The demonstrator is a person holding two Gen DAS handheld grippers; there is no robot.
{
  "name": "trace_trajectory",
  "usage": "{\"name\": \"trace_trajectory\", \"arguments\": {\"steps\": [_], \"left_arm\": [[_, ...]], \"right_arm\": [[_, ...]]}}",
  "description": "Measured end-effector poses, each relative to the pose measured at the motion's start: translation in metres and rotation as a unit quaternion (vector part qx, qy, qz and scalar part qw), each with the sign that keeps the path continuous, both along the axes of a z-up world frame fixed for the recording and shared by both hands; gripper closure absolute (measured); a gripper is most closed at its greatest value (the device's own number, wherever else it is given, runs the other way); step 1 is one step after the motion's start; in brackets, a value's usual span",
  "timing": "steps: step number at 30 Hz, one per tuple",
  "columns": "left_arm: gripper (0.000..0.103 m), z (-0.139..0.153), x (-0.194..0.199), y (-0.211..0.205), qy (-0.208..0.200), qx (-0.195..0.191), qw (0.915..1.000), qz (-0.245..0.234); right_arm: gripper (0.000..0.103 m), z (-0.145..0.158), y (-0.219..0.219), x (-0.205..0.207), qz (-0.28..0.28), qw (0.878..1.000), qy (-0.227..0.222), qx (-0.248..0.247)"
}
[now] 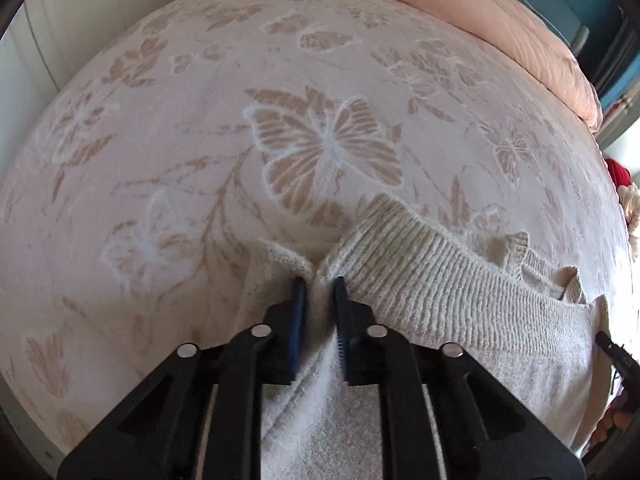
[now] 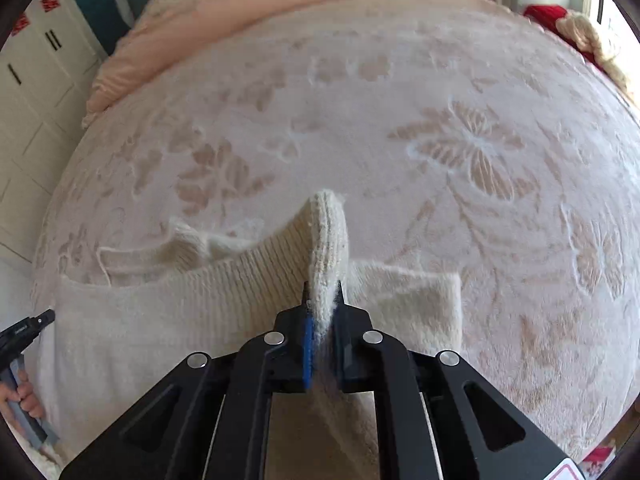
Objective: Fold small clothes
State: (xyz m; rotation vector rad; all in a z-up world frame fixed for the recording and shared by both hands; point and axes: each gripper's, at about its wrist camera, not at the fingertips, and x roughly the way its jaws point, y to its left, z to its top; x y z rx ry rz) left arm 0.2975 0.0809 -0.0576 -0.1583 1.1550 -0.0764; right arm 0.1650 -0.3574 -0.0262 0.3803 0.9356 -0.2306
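Observation:
A small cream knit sweater (image 1: 440, 296) lies on the bed, its ribbed hem band running across both views. My left gripper (image 1: 320, 280) is shut on the sweater's fabric at the left end of the ribbed hem, with cloth pinched between the blue pads. My right gripper (image 2: 323, 284) is shut on the other end of the ribbed hem (image 2: 328, 240), which stands up in a fold above the fingers. The sweater (image 2: 160, 320) spreads to the left below it. The left gripper's tip (image 2: 28, 326) shows at the far left edge.
The bed is covered by a pale pink blanket with butterfly patterns (image 1: 324, 144). A peach duvet (image 1: 500, 20) lies rolled along the far edge. White cupboards (image 2: 32, 92) stand beside the bed. A red and cream item (image 2: 572, 28) lies at the far right.

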Motion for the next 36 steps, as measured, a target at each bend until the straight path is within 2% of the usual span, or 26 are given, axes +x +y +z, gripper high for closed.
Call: {"name": "trace_trajectory", "arguments": {"steps": [2, 4, 5, 6, 7, 9, 12, 15, 16, 17, 18, 20, 21, 22, 23, 24, 27, 29, 31, 32, 33, 36], "left_arm": [[0.093, 0.012, 0.003, 0.002, -0.018, -0.002, 0.9998, 0.000], [0.093, 0.008, 0.011, 0.007, -0.013, -0.001, 0.9999, 0.011], [0.096, 0.000, 0.016, 0.007, -0.006, 0.016, 0.9998, 0.012], [0.103, -0.009, 0.020, 0.007, -0.004, 0.053, 0.9984, 0.017], [0.103, -0.019, 0.024, 0.009, 0.003, 0.079, 0.9967, 0.021], [0.103, -0.024, 0.025, 0.020, 0.012, 0.053, 0.9978, 0.038], [0.102, 0.006, 0.010, 0.022, -0.010, 0.021, 0.9991, 0.035], [0.100, 0.050, -0.029, 0.010, -0.071, 0.007, 0.9973, 0.016], [0.098, 0.061, -0.044, 0.000, -0.082, 0.003, 0.9966, 0.000], [0.091, 0.068, -0.061, -0.011, -0.089, -0.003, 0.9959, -0.017], [0.078, 0.071, -0.077, -0.024, -0.092, -0.007, 0.9952, -0.032], [0.060, 0.063, -0.104, -0.051, -0.080, -0.007, 0.9946, -0.066], [0.058, 0.052, -0.117, -0.066, -0.067, 0.001, 0.9941, -0.085], [0.058, 0.037, -0.126, -0.079, -0.050, 0.017, 0.9937, -0.099], [0.058, 0.020, -0.134, -0.090, -0.028, 0.036, 0.9928, -0.111], [0.058, 0.006, -0.141, -0.097, -0.010, 0.053, 0.9918, -0.116], [0.060, 0.009, -0.160, -0.098, -0.030, 0.071, 0.9908, -0.111], [0.060, 0.013, -0.165, -0.096, -0.018, 0.061, 0.9917, -0.112], [0.060, 0.014, -0.173, -0.095, -0.018, 0.063, 0.9920, -0.108], [0.060, 0.012, -0.175, -0.095, -0.017, 0.068, 0.9917, -0.108], [0.060, 0.010, -0.178, -0.095, -0.013, 0.072, 0.9914, -0.108], [0.060, 0.011, -0.189, -0.090, -0.012, 0.074, 0.9913, -0.108]], "right_arm": [[0.096, 0.005, -0.019, -0.003, -0.037, 0.999, -0.020, 0.000], [0.096, -0.028, -0.044, 0.003, -0.071, 0.997, 0.037, 0.018], [0.096, -0.048, -0.049, 0.006, -0.078, 0.994, 0.074, 0.022], [0.095, -0.061, -0.050, 0.007, -0.071, 0.992, 0.096, 0.031], [0.094, -0.057, -0.047, 0.003, -0.071, 0.994, 0.084, 0.026], [0.085, -0.035, -0.038, -0.005, -0.071, 0.995, 0.061, 0.018], [0.075, 0.008, -0.005, -0.033, -0.054, 0.998, 0.002, -0.023], [0.074, 0.023, 0.044, -0.058, 0.004, 0.999, -0.033, 0.011], [0.075, 0.020, 0.064, -0.065, 0.028, 0.999, -0.034, 0.028], [0.075, 0.015, 0.086, -0.068, 0.054, 0.998, -0.028, 0.036], [0.075, 0.006, 0.108, -0.072, 0.079, 0.996, -0.016, 0.030], [0.075, -0.024, 0.144, -0.075, 0.118, 0.993, 0.026, -0.002], [0.075, -0.044, 0.156, -0.074, 0.131, 0.989, 0.058, -0.021], [0.075, -0.046, 0.164, -0.079, 0.134, 0.988, 0.050, -0.051], [0.075, -0.036, 0.172, -0.083, 0.136, 0.987, 0.043, -0.074], [0.074, -0.024, 0.176, -0.086, 0.143, 0.986, 0.046, -0.076], [0.073, 0.007, 0.182, -0.107, 0.151, 0.987, 0.003, -0.047], [0.066, -0.004, 0.184, -0.117, 0.154, 0.986, 0.017, -0.059], [0.064, -0.041, 0.184, -0.119, 0.152, 0.983, 0.081, -0.058], [0.064, -0.050, 0.183, -0.125, 0.143, 0.985, 0.088, -0.040], [0.064, -0.044, 0.179, -0.136, 0.128, 0.989, 0.064, -0.021], [0.063, -0.031, 0.168, -0.153, 0.112, 0.992, 0.044, 0.029]]}}
